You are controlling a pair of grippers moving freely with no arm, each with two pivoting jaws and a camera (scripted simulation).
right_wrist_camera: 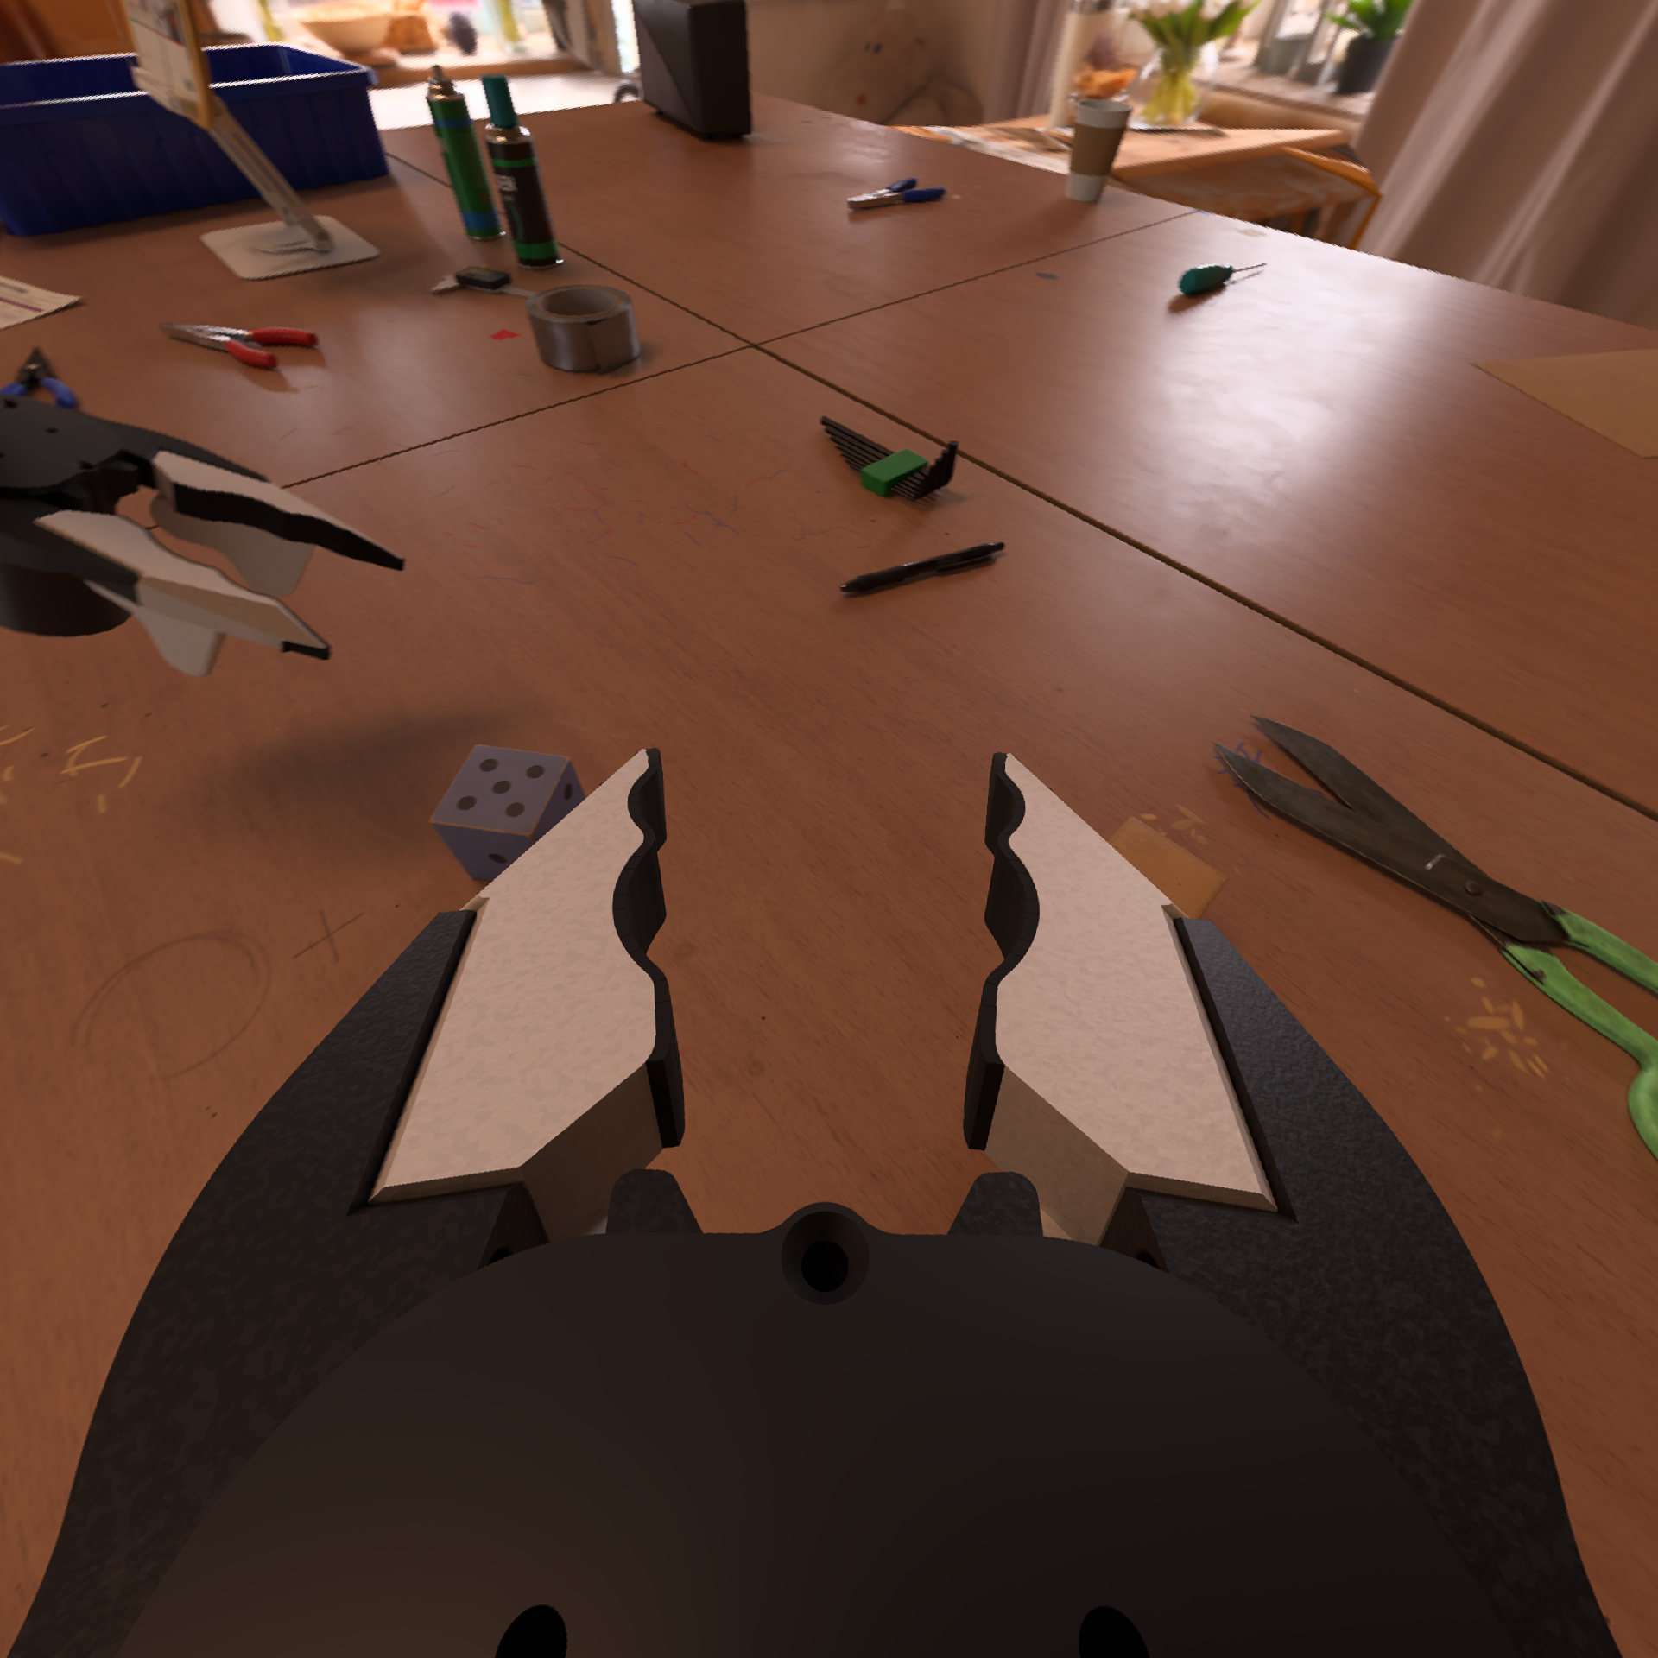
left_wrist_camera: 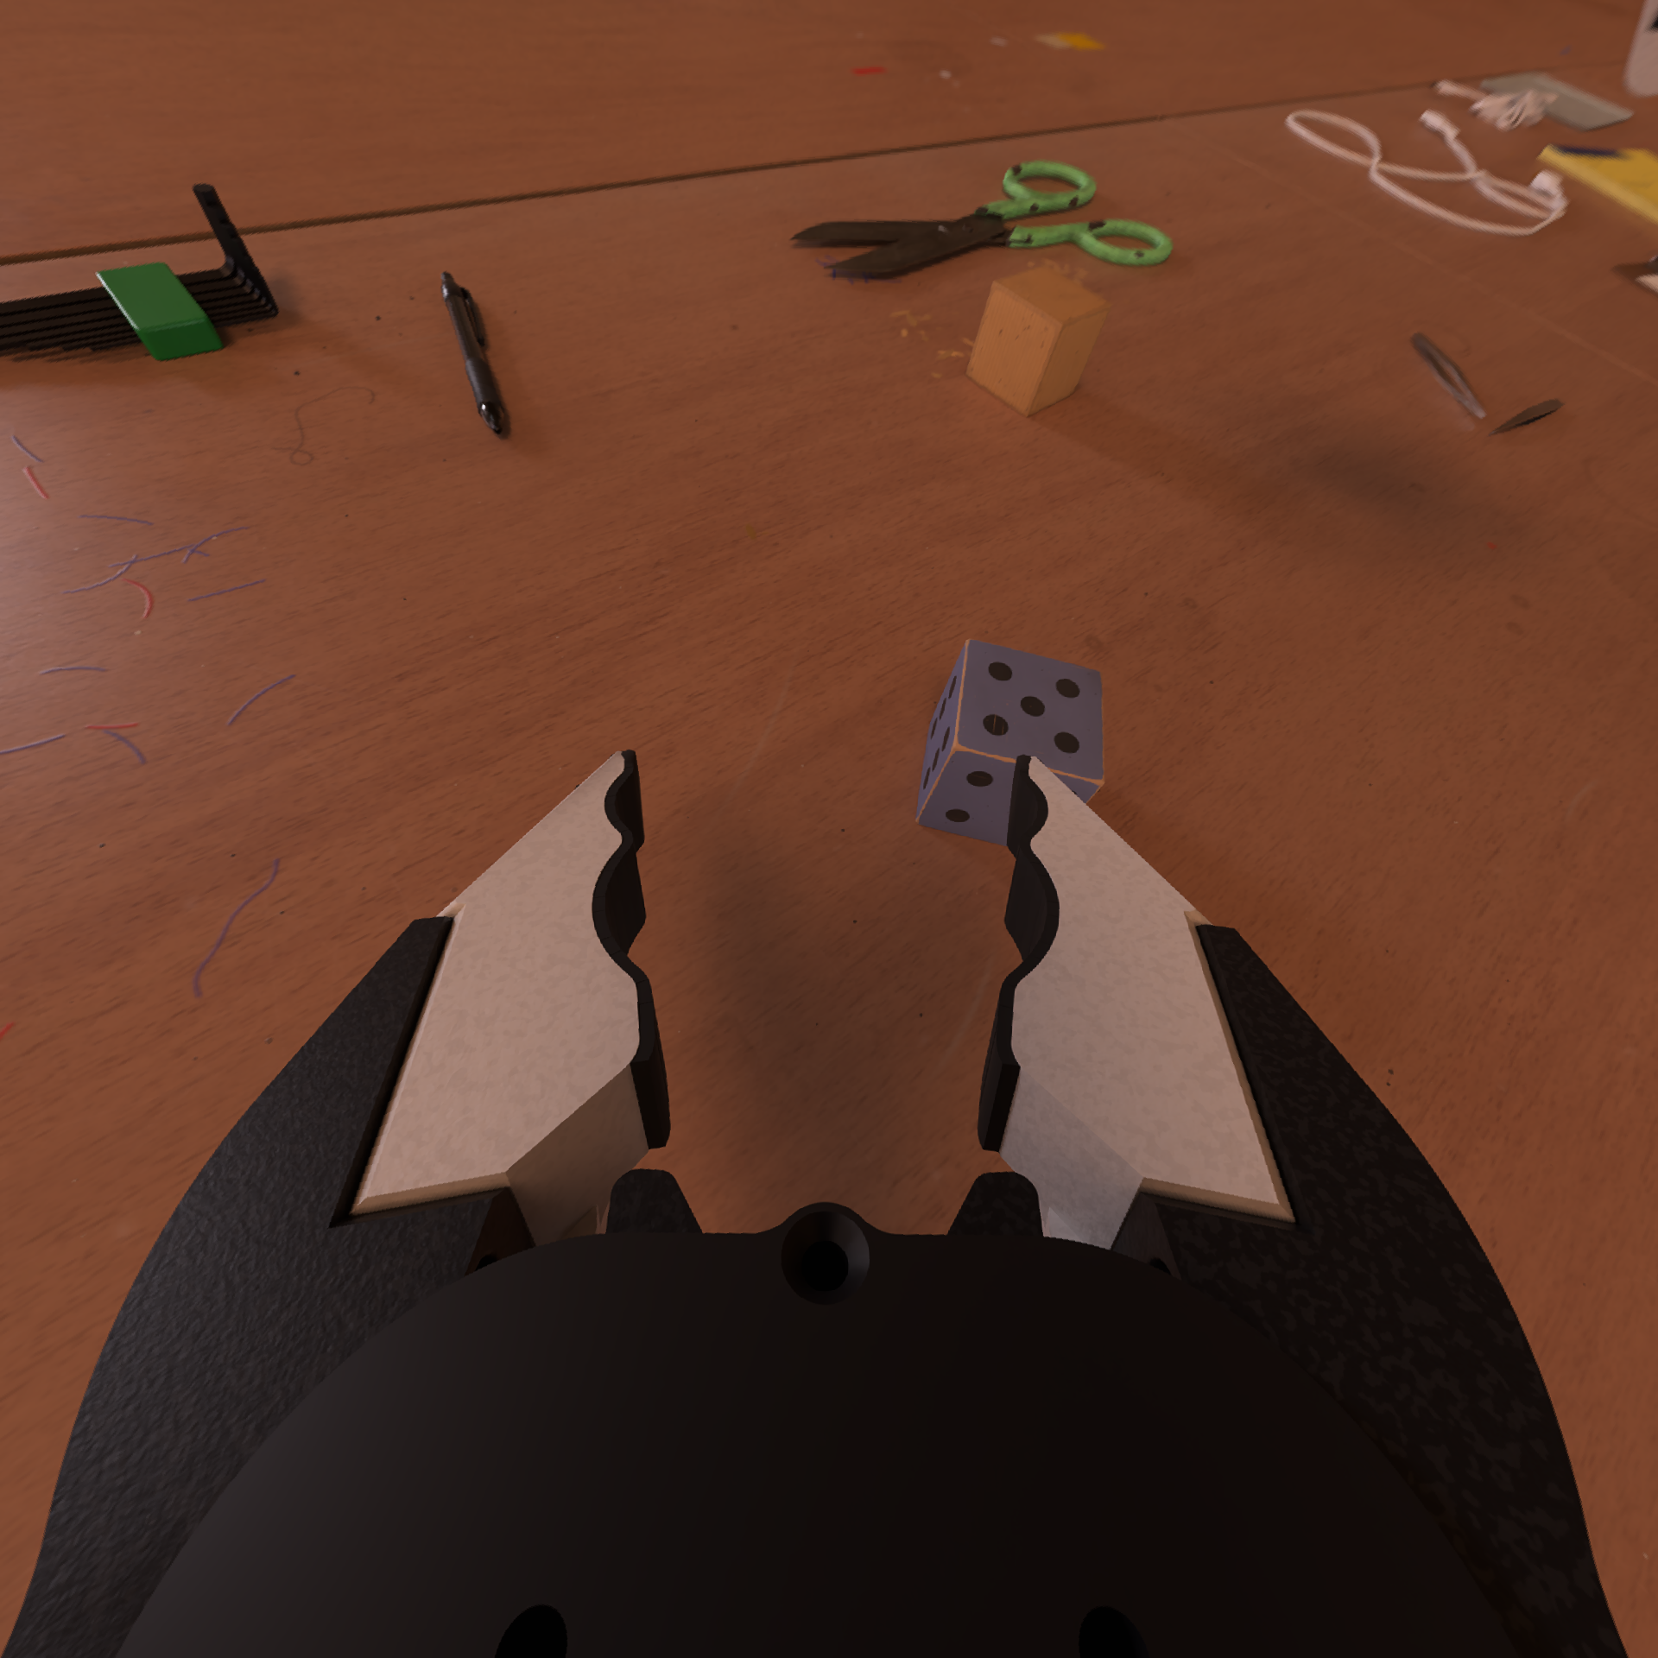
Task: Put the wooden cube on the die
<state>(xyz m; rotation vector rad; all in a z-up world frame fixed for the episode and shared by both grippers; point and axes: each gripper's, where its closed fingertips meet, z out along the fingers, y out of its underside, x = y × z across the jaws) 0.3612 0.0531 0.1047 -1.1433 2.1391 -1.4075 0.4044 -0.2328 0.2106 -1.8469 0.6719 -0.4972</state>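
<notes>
The wooden cube (left_wrist_camera: 1036,341) is a tan block standing on the brown table, beyond and right of my left gripper (left_wrist_camera: 825,758). The die (left_wrist_camera: 1014,736) is lilac with black pips and sits just past the left gripper's right fingertip, partly covered by it. The left gripper is open and empty. In the right wrist view my right gripper (right_wrist_camera: 825,754) is open and empty above the table. The die (right_wrist_camera: 502,803) lies just left of its left finger. The wooden cube (right_wrist_camera: 1166,866) peeks out behind its right finger, mostly hidden. The left gripper (right_wrist_camera: 359,607) hovers at far left.
Green-handled scissors (left_wrist_camera: 996,224) lie beyond the cube and also show in the right wrist view (right_wrist_camera: 1400,852). A black pen (right_wrist_camera: 924,567), a hex key set (right_wrist_camera: 897,468), a tape roll (right_wrist_camera: 583,327), spray cans (right_wrist_camera: 493,170), red pliers (right_wrist_camera: 242,341) and a blue bin (right_wrist_camera: 179,135) lie farther off. Tweezers (left_wrist_camera: 1449,377) and a white cable (left_wrist_camera: 1435,170) lie at right.
</notes>
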